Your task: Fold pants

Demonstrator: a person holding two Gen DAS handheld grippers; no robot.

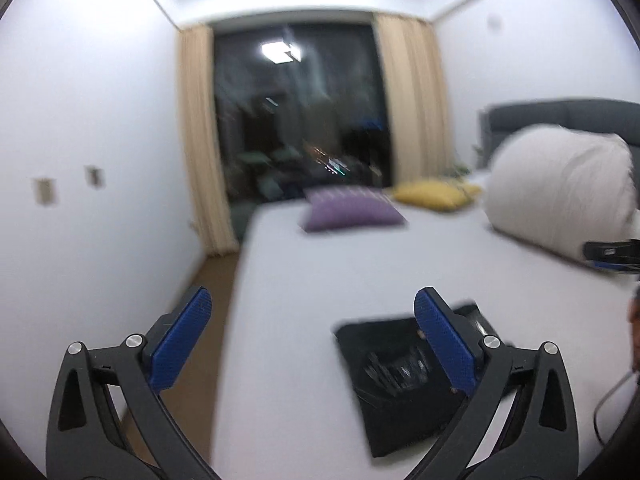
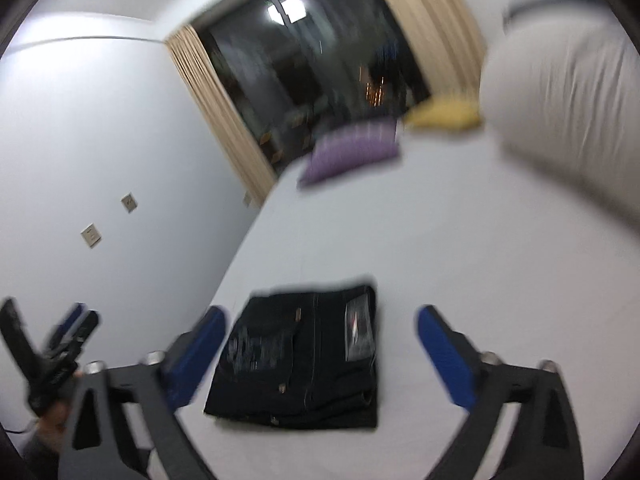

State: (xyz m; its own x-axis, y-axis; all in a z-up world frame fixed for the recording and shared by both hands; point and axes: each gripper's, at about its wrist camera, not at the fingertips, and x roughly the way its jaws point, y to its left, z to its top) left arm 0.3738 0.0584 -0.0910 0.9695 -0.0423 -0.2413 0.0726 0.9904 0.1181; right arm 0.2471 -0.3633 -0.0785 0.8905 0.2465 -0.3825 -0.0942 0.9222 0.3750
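Black pants (image 2: 304, 356) lie folded into a compact rectangle on the white bed (image 2: 420, 240), with a tag on the upper layer. In the left wrist view the pants (image 1: 400, 384) lie low and right, partly behind my right finger. My left gripper (image 1: 312, 340) is open and empty above the bed, left of the pants. My right gripper (image 2: 320, 356) is open and empty, held above the pants with the fingers either side of them. The left gripper also shows at the lower left in the right wrist view (image 2: 76, 324). Both views are blurred.
A purple cushion (image 1: 352, 210), a yellow cushion (image 1: 436, 194) and a large white pillow (image 1: 560, 192) lie at the far end of the bed. A grey headboard (image 1: 560, 114) stands behind. Curtains (image 1: 200, 140) frame a dark window. A wooden floor strip (image 1: 200, 320) runs left of the bed.
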